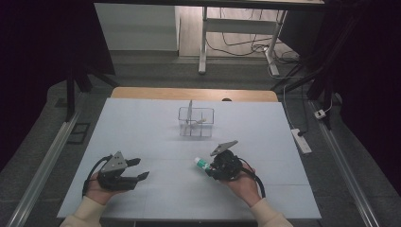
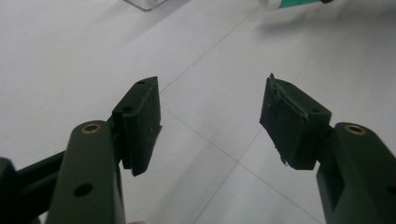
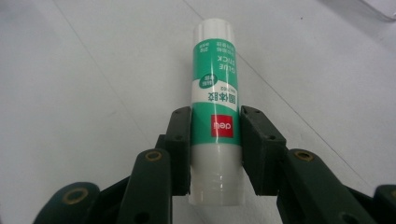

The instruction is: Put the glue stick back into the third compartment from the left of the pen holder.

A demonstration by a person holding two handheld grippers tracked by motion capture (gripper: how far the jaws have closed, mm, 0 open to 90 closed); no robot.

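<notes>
The right gripper (image 3: pixel 215 140) is clenching one glue stick (image 3: pixel 215 107) near the middle of the table (image 1: pixel 142 118), fingers (image 3: pixel 180 140) pressing its sides. The left gripper (image 2: pixel 210 121) is waiting released at near left. Judged step: pick-up; next, lifting toward the single clear organizer (image 1: pixel 196 122) farther off.

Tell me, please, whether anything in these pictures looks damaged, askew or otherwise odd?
One thing: in the left gripper view, the rubber pad on the right-hand jaw of the left gripper looks frayed, its edge ragged and peeling. Otherwise the glue stick sits straight between the right gripper's pads.
</notes>
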